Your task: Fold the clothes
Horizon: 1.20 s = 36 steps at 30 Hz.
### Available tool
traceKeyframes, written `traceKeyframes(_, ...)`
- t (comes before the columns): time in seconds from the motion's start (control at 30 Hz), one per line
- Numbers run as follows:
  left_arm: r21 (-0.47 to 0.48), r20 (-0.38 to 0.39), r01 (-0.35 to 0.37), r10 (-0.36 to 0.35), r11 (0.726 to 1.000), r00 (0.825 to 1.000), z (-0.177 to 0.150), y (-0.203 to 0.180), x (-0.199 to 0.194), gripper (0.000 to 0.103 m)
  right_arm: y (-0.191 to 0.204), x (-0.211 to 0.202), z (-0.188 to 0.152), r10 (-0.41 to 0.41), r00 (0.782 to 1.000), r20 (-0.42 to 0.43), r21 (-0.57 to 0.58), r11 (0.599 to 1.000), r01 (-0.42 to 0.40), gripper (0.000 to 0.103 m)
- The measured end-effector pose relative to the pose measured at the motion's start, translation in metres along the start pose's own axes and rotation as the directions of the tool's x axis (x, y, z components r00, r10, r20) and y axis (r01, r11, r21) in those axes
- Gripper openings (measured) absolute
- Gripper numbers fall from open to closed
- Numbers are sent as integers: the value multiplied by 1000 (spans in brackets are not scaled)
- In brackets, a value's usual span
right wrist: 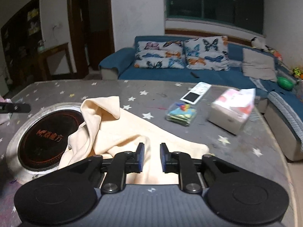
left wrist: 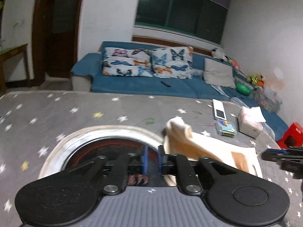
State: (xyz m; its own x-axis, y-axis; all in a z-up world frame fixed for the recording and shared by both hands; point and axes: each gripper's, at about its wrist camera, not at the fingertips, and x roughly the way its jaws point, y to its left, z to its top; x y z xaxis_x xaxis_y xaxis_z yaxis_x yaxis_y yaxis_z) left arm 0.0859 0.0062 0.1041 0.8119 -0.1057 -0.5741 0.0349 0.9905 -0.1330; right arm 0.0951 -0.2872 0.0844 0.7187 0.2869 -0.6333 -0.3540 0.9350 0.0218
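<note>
A cream garment (right wrist: 117, 130) lies crumpled on the grey star-patterned table (right wrist: 170, 94), one bunched end raised and draped over the rim of a round black cooktop (right wrist: 43, 140) set in the table. My right gripper (right wrist: 152, 156) hovers over the near part of the cloth, open, with nothing pinched between its blue pads. In the left wrist view my left gripper (left wrist: 153, 158) is above the cooktop (left wrist: 106, 147), open by a narrow gap; the garment (left wrist: 198, 147) lies just to the right of its right finger. The right gripper (left wrist: 274, 156) shows at that view's right edge.
On the far right of the table stand a tissue pack (right wrist: 233, 111), a clear box of coloured cards (right wrist: 180, 113) and a white handset (right wrist: 196, 92). A blue sofa (right wrist: 189, 75) with butterfly cushions runs behind the table. A red box (left wrist: 291, 138) sits at the right.
</note>
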Motion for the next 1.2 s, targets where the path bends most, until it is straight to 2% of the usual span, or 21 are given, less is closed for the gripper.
traceKeyframes(0.07, 25, -14, -1, 2, 1000, 1000, 6, -13, 20, 54, 5, 14, 3, 5, 1000, -25, -37, 999, -6, 23)
traceKeyframes(0.23, 73, -71, 21, -15, 997, 997, 21, -45, 80, 55, 18, 49, 10, 10, 995, -95, -158, 987, -25, 27)
traceKeyframes(0.37, 110, -125, -11, 25, 994, 992, 21, -56, 120, 56, 24, 69, 10, 4, 991, -132, -257, 966, -39, 33)
traceKeyframes(0.43, 124, -152, -12, 31, 992, 988, 18, -58, 136, 52, 29, 77, 10, 8, 988, -154, -316, 947, -57, 34)
traceKeyframes(0.5, 123, -166, 10, 11, 992, 986, 14, -56, 140, 15, 33, 85, 9, 11, 984, -176, -374, 924, -77, 37)
traceKeyframes(0.57, 120, -164, 25, -5, 993, 986, 11, -53, 140, 7, 40, 90, 8, 21, 984, -176, -436, 895, -97, 38)
traceKeyframes(0.83, 108, -116, 37, -24, 993, 993, 12, -40, 122, 5, 65, 103, 8, 94, 983, -159, -646, 743, -176, 36)
traceKeyframes(0.87, 103, -112, 38, -26, 994, 993, 12, -39, 120, 5, 66, 104, 9, 110, 980, -163, -653, 733, -191, 31)
traceKeyframes(0.9, 98, -108, 39, -28, 994, 994, 13, -38, 118, 5, 67, 106, 9, 129, 977, -168, -657, 724, -208, 23)
traceKeyframes(1.0, 81, -91, 37, -30, 996, 995, 14, -33, 110, 5, 72, 108, 9, 161, 971, -179, -639, 732, -239, 4)
traceKeyframes(1.07, 63, -74, 31, -26, 998, 997, 14, -27, 100, 5, 73, 104, 8, 152, 976, -157, -618, 756, -217, 2)
traceKeyframes(1.2, 18, -32, 11, -11, 1000, 999, 10, -9, 73, 5, 60, 82, 14, 109, 992, -66, -505, 854, -127, 2)
